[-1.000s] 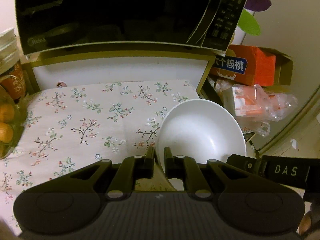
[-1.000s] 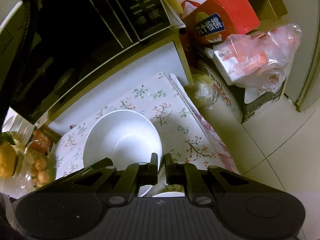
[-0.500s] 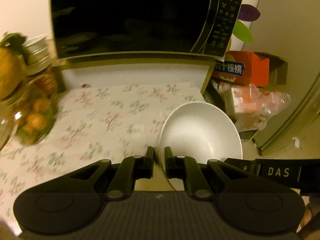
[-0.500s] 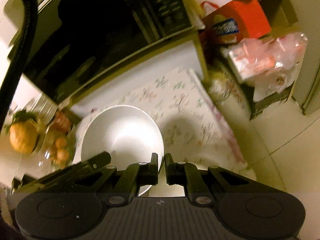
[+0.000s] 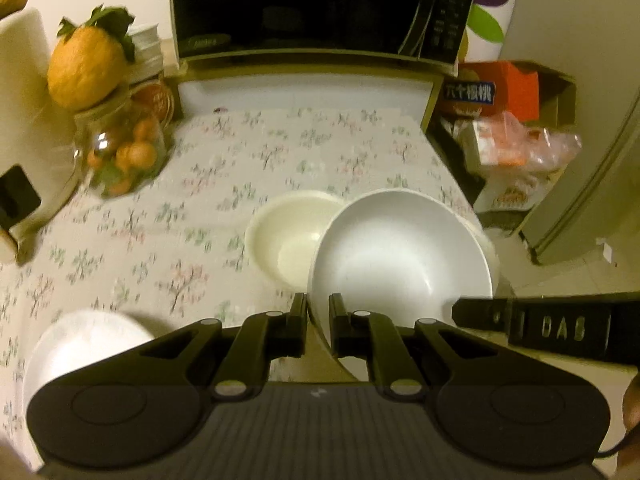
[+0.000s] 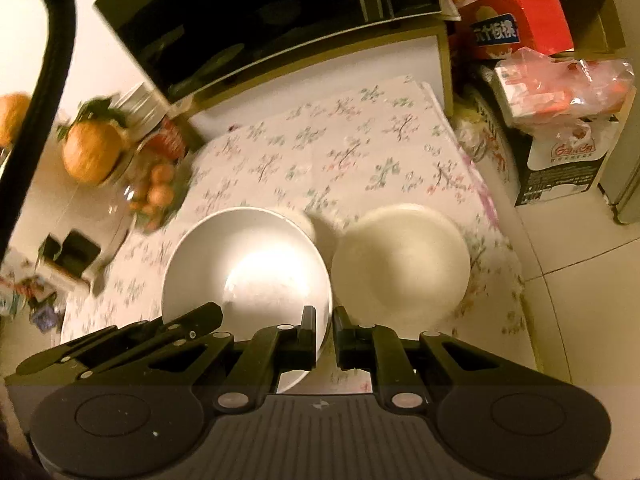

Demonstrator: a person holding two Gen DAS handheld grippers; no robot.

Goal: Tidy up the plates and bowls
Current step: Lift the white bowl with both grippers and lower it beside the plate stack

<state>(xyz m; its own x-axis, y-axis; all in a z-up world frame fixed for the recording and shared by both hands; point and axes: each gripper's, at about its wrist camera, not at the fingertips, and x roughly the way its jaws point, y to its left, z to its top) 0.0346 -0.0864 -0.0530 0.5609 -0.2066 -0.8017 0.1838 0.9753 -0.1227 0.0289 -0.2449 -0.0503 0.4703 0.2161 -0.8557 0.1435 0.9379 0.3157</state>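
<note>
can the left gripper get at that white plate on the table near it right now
Probably not yet. The left gripper and right gripper are both shut on the white bowl's rim. The plate lies unobstructed at its lower left, but the bowl must go down first.

I read "DAS" on the black bar at right of my left cam, and "Midea" faintly on the microwave door. Red box has a blue label w/ Chinese chars, "六个核桃"; white carton says "GanSo", approx.

A microwave above a floral tablecloth, fruit jar at left
</note>
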